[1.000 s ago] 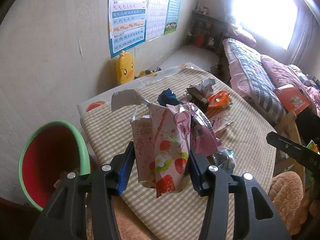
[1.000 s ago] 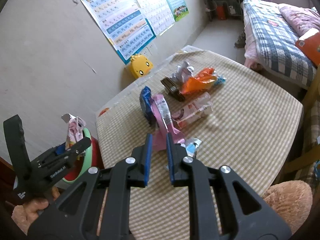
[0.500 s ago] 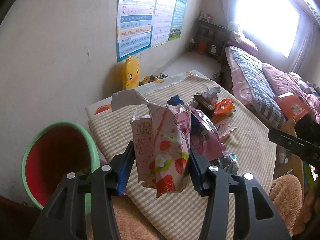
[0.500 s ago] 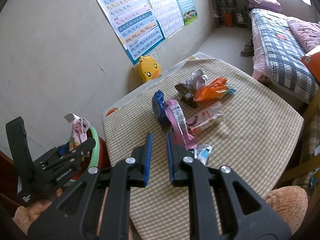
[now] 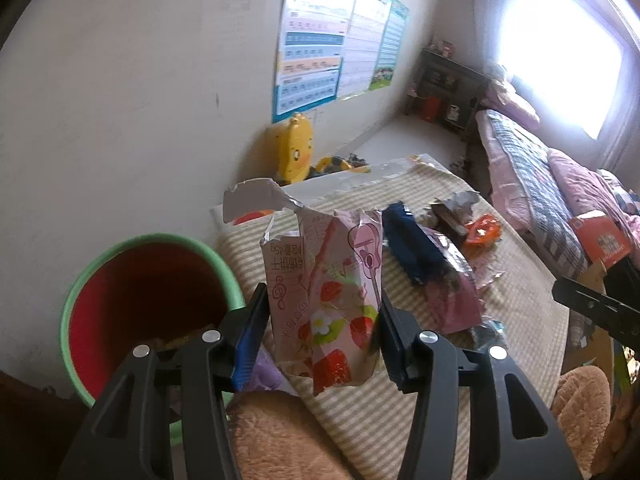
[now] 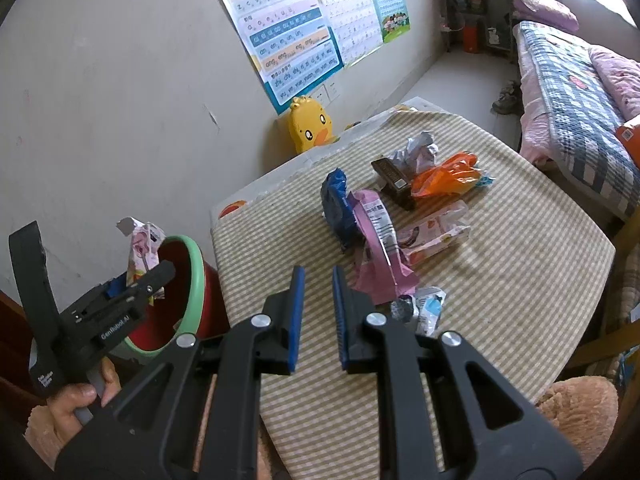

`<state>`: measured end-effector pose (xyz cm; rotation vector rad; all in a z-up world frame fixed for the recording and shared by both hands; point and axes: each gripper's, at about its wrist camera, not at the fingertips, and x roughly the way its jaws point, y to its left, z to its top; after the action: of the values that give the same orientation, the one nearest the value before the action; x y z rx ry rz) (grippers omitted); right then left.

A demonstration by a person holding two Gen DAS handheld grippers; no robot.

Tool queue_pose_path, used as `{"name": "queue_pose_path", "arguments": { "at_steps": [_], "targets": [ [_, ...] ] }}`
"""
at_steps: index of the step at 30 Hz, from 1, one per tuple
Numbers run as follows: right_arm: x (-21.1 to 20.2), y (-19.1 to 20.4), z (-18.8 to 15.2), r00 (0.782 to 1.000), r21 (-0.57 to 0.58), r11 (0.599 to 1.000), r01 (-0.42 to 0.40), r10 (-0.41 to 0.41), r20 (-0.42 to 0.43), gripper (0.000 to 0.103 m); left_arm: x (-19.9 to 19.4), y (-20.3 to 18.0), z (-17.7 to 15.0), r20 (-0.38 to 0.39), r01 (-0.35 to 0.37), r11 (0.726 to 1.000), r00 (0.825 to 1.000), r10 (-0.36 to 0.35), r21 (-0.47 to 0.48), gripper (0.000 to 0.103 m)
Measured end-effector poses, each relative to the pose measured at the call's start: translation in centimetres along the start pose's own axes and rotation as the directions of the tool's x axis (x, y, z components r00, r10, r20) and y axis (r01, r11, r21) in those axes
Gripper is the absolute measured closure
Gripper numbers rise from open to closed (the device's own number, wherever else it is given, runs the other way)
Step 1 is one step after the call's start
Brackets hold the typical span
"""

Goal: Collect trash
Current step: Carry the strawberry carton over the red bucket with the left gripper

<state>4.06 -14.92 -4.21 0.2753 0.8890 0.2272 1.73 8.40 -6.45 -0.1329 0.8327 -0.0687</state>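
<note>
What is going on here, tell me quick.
A person is clearing snack trash off the checked table with a handheld gripper in each hand. The left gripper is clamped on a torn strawberry-print wrapper, beside the green-rimmed red bin at the table's end. The right gripper is empty, its jaws nearly shut, aimed at the table. A blue wrapper, a pink one, an orange one and a few more lie uncollected.

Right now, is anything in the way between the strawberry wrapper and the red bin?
Nothing visible is. The left gripper holds the strawberry wrapper with its jaws closed on it, just beside the bin's green rim. The bin's mouth is open and uncovered, and the space between wrapper and rim looks free. The other wrappers lie on the table.
</note>
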Motion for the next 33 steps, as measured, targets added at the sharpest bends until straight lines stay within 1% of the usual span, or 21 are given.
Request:
{"name": "queue_pose_path", "arguments": {
  "at_steps": [4, 19, 25, 33],
  "targets": [
    [0.5, 0.9, 0.0, 1.0, -0.019, 1.0, -0.005, 0.005, -0.011, 0.088, 0.0, 1.3, -0.3, -0.003, -0.025, 1.0, 1.0, 0.025, -0.013, 0.054],
    [1.6, 3.6, 0.2, 0.999, -0.075, 0.997, -0.02, 0.018, -0.039, 0.088, -0.1, 4.4, -0.7, -0.007, -0.069, 0.996, 0.998, 0.068, -0.064, 0.054],
    [2.5, 6.0, 0.3, 0.998, -0.127, 0.991, -0.04, 0.034, -0.054, 0.088, -0.1, 6.5, -1.1, -0.016, -0.102, 0.99, 0.995, 0.101, -0.094, 0.053],
    [4.3, 9.2, 0.1, 0.994, -0.189, 0.979, -0.071, 0.055, -0.09, 0.088, 0.2, 10.2, -2.2, -0.042, -0.16, 0.976, 0.987, 0.155, -0.147, 0.053]
  ]
}}
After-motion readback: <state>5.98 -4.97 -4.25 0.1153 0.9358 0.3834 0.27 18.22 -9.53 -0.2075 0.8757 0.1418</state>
